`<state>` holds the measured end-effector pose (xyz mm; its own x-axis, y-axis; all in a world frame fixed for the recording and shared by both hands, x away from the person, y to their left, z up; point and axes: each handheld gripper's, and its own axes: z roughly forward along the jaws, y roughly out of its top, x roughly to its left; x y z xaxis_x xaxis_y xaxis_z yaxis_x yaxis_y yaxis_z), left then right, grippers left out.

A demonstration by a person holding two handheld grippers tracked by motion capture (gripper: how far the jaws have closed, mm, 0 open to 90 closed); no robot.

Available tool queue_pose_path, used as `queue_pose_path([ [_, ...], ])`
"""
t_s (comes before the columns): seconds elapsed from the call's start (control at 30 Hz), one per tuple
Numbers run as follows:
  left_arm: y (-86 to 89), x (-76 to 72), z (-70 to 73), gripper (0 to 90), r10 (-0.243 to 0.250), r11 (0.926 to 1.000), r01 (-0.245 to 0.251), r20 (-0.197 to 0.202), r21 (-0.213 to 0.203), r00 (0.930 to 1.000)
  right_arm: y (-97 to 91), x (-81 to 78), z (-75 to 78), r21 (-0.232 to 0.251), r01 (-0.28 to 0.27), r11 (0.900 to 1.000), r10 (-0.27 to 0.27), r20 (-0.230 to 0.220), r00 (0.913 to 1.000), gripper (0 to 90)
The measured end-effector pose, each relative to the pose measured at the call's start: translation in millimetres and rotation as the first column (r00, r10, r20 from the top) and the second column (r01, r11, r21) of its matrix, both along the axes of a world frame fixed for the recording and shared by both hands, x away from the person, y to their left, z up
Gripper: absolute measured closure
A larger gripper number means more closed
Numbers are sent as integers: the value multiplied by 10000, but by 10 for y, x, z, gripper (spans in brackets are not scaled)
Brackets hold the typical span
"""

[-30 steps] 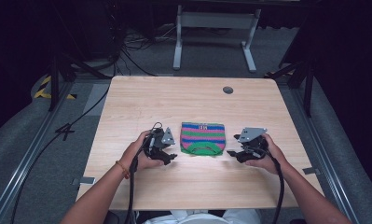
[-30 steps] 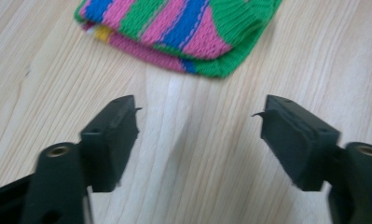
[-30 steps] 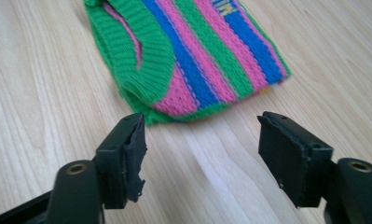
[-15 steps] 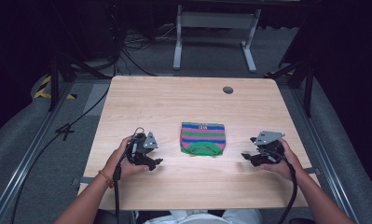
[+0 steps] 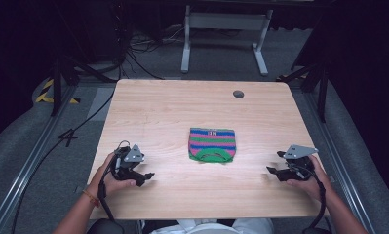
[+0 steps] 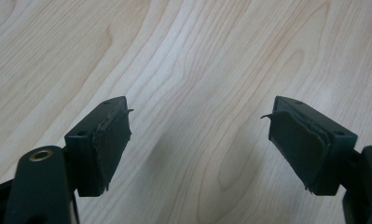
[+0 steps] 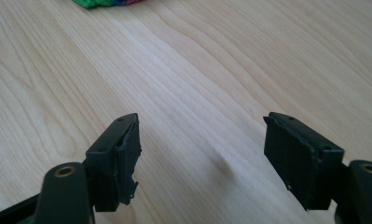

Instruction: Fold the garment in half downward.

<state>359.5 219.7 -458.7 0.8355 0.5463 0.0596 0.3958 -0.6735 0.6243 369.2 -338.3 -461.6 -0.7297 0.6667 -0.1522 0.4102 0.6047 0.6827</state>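
Striped cloth [image 7: 110, 3] cut off at right gripper view's top edge.

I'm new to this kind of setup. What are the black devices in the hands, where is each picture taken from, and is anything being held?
A person sits at a wooden table, holding a hand-operated gripper in each hand. The high view looks down from above: the left gripper is at the left, the right gripper at the right. The other two pictures come from cameras riding on each gripper, looking along its two black fingers. A folded striped knitted cloth in pink, blue and green lies on the table between the grippers. Both grippers are open with only bare wood between the fingers, so nothing is held.
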Motion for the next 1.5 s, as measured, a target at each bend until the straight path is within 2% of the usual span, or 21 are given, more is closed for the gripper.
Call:
queue_pose_path([
  [0.03, 36, -17, -5, 214, 92, 9999, -92, -2, 73, 10000, -33, -16, -13, 6, 94, 10000, -94, -28, 10000, 275],
  [0.13, 138, -58, -17, 214, 304, 9990, -302, 53, -342, 9995, -131, -63, -46, 177, 356, 9992, -354, -101, 9993, 274],
  [0.2, 208, -81, -22, 214, 469, 9981, -464, 110, -393, 9988, -194, -94, -63, 268, 515, 9983, -512, -105, 9986, 274],
  [0.23, 238, -96, -34, 213, 564, 9971, -562, 9, -512, 9984, -235, -108, -72, 324, 616, 9976, -614, -91, 9981, 274],
  [0.3, 302, -111, -50, 213, 656, 9967, -659, -65, -466, 9978, -288, -129, -84, 453, 812, 9957, -805, -166, 9966, 274],
  [0.4, 397, -139, -67, 207, 890, 9943, -889, -2, -597, 9960, -382, -171, -109, 717, 1149, 9908, -1137, -207, 9933, 273],
  [0.43, 428, -145, -59, 204, 903, 9945, -905, -56, -520, 9959, -405, -184, -119, 763, 1287, 9887, -1274, -211, 9916, 273],
  [0.47, 467, -157, -77, 199, 1004, 9923, -1012, -150, -712, 9948, -422, -193, -125, 788, 1382, 9873, -1367, -236, 9903, 272],
  [0.5, 495, -160, -86, 195, 963, 9929, -971, -160, -680, 9952, -453, -204, -136, 856, 1466, 9855, -1451, -241, 9891, 272],
  [0.6, 560, -195, -150, 193, 1065, 9927, -1092, -537, -503, 9929, -517, -230, -161, 951, 1618, 9822, -1598, -287, 9867, 269],
  [0.63, 582, -196, -152, 192, 1036, 9938, -1054, -478, -366, 9935, -537, -242, -170, 998, 1697, 9804, -1676, -291, 9854, 268],
  [0.73, 640, -212, -169, 187, 1197, 9897, -1242, -648, -707, 9907, -601, -283, -193, 1216, 1921, 9738, -1890, -370, 9813, 262],
  [0.8, 675, -204, -182, 186, 1316, 9864, -1367, -590, -912, 9895, -636, -310, -209, 1269, 2058, 9703, -2023, -402, 9785, 255],
  [0.87, 683, -210, -203, 165, 1620, 9814, -1659, -469, -965, 9857, -686, -341, -238, 1505, 2147, 9650, -2093, -509, 9765, 245],
  [0.93, 700, -210, -210, 162, 1658, 9803, -1690, -394, -1023, 9854, -724, -351, -248, 1691, 2340, 9574, -2256, -673, 9719, 242],
  [1.03, 698, -227, -218, 154, 1649, 9815, -1669, -288, -936, 9859, -727, -347, -250, 1659, 2359, 9575, -2278, -666, 9714, 224],
  [1.07, 697, -228, -221, 154, 1693, 9805, -1713, -287, -964, 9851, -723, -340, -251, 1596, 2278, 9605, -2201, -644, 9734, 217],
  [1.13, 688, -238, -241, 146, 1887, 9761, -1887, -102, -1075, 9820, -723, -339, -252, 1595, 2277, 9606, -2201, -641, 9734, 217],
  [1.5, 684, -232, -240, 139, 1915, 9757, -1916, -115, -1066, 9814, -723, -339, -253, 1655, 2324, 9584, -2241, -676, 9722, 220],
])
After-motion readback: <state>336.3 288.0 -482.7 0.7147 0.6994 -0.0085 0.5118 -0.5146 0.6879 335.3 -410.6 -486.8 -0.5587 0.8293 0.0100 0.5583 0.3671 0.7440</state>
